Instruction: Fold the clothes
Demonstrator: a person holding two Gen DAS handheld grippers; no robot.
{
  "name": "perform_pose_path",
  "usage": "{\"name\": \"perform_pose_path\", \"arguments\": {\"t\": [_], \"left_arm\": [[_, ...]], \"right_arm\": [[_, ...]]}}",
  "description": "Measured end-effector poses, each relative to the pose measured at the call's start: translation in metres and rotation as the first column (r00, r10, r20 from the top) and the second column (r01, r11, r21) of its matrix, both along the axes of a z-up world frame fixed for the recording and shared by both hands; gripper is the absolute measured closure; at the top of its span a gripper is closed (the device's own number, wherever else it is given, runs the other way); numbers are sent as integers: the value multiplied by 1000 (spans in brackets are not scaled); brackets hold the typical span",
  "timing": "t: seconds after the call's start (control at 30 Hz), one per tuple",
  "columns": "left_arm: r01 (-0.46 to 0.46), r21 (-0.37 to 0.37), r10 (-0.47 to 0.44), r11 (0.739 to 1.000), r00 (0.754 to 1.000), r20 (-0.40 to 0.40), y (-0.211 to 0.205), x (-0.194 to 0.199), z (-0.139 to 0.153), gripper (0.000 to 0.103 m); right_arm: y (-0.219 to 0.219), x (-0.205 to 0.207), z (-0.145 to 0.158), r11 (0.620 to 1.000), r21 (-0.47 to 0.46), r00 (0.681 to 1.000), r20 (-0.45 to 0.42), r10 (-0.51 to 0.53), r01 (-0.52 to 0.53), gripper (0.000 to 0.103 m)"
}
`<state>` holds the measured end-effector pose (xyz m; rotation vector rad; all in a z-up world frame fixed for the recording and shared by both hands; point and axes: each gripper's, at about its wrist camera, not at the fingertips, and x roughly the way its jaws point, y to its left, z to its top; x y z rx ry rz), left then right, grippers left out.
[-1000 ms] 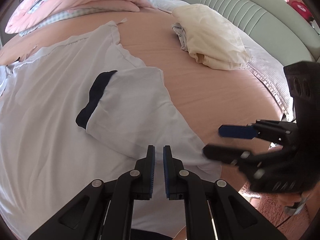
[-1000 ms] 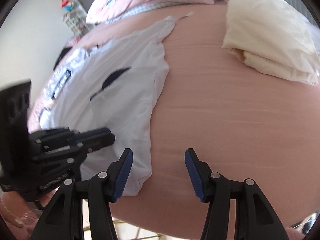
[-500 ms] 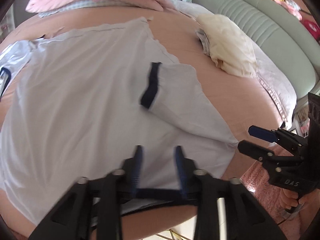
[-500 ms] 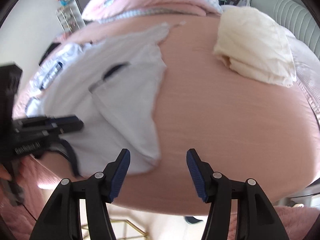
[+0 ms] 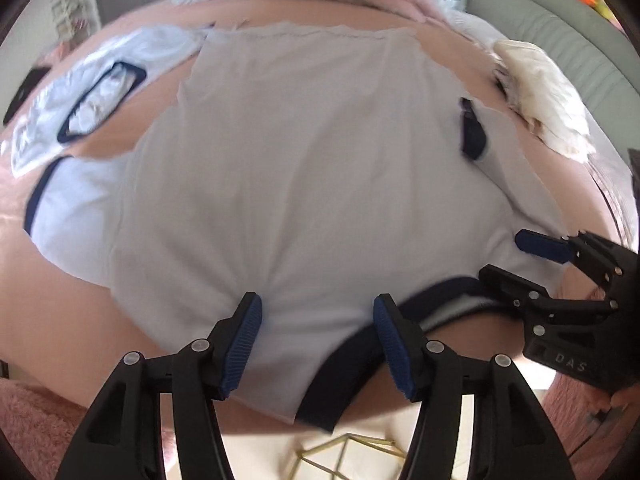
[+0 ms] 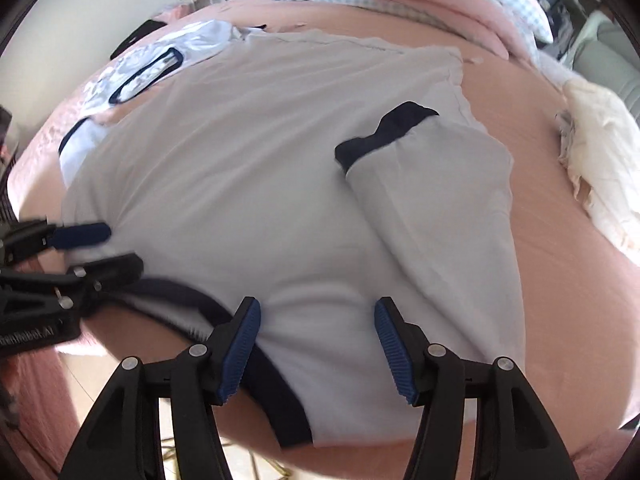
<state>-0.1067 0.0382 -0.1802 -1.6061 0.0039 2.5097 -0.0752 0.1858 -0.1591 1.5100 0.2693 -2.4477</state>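
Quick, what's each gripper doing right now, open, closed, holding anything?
Left gripper: open, jaws just opened, over the white shirt collar edge, gripping nothing.
Right gripper: open, jaws just widened a little, above the shirt's near edge, holding nothing.

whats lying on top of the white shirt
One sleeve with a navy cuff is folded over the white shirt. Whatever lies beneath the shirt besides the pink sheet is covered.
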Motion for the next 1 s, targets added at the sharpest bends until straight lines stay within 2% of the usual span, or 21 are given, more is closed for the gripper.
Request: {"name": "perform_pose_path", "arguments": {"t": [0.13,0.2,0.23,0.27,0.33,0.37,0.4,0.5,0.6,0.67,0.77,0.83,0.9,0.93,0.97,1.0], "left_arm": [[-7,19,7,1000,1000,-9,-9,20,7,48],[-104,75,108,992,993,-52,-31,24,16,48],[-179,104,187,978,980,-71,-47,24,20,48],[-253,135,266,958,960,-86,-64,24,23,48],[-405,228,430,886,900,-70,-103,21,24,48],[-452,279,482,847,875,-45,-121,19,21,48],[-484,305,516,820,856,-27,-135,17,19,48],[-531,307,561,790,828,-10,-166,10,13,48],[-546,349,576,762,817,20,-188,5,9,48],[-545,355,577,759,817,20,-196,-1,6,48],[-513,417,550,751,834,35,-206,-13,-2,48],[-481,482,528,733,848,44,-210,-25,-9,48],[-464,504,523,729,852,29,-209,-30,-10,50],[-458,508,523,729,852,17,-208,-32,-9,66],[-457,506,527,732,850,6,-208,-32,-8,92],[-461,497,534,735,846,-4,-208,-30,-6,98]], "right_arm": [[19,24,4,999,-18,999,24,-25,26,43],[28,31,8,999,-24,998,43,-46,47,44],[28,33,12,999,-10,998,35,-51,51,44],[29,35,17,999,-2,998,27,-55,55,44],[28,34,27,998,-32,998,16,-58,58,44],[27,32,32,997,-54,998,9,-58,58,44],[25,29,37,996,-75,998,3,-56,56,44],[12,12,49,993,-118,1000,-10,-27,26,44],[-21,-12,56,992,-117,999,-39,31,-36,44],[-49,-23,59,989,-122,995,-46,84,-89,44],[-94,-41,56,982,-115,988,-33,149,-152,44],[-118,-49,47,983,-97,987,-15,158,-159,44],[-131,-51,33,982,-108,987,17,160,-157,44],[-136,-52,25,981,-115,986,34,163,-158,44],[-142,-53,17,980,-122,985,52,165,-158,44],[-146,-52,10,980,-116,984,62,170,-162,44]]}}
